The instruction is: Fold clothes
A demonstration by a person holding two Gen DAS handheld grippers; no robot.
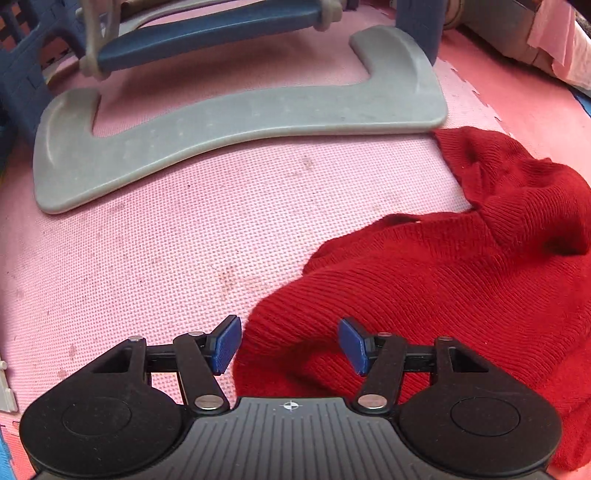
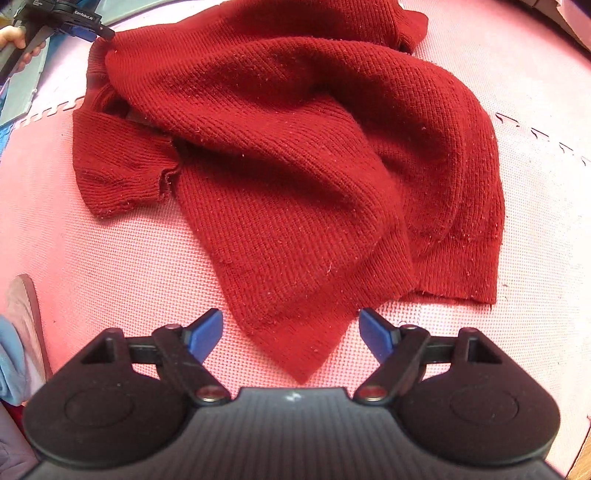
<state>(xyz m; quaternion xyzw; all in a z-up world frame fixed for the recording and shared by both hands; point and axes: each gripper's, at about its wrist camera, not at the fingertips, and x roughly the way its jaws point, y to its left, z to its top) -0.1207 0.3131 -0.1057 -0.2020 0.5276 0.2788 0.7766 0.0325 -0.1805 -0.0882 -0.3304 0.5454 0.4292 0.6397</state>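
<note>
A dark red knitted sweater [image 2: 295, 155] lies rumpled on the pink foam mat [image 2: 110, 266], folded over itself with a short sleeve [image 2: 122, 173] sticking out at the left. A pointed corner of its hem [image 2: 303, 354] lies between the blue pads of my right gripper [image 2: 291, 341], which stands open. In the left wrist view the same sweater [image 1: 443, 280] fills the right half, and a fold of it lies between the pads of my open left gripper [image 1: 290, 345]. The left gripper [image 2: 88, 31] also shows at the sweater's far left edge in the right wrist view, held by a hand [image 2: 14, 40].
A grey plastic U-shaped base [image 1: 229, 125] with blue bars [image 1: 207, 35] above it lies on the mat [image 1: 147, 240] ahead of the left gripper. A blue crate [image 1: 22, 66] stands at far left. Pink and light blue cloth [image 2: 18, 339] lies at the right view's left edge.
</note>
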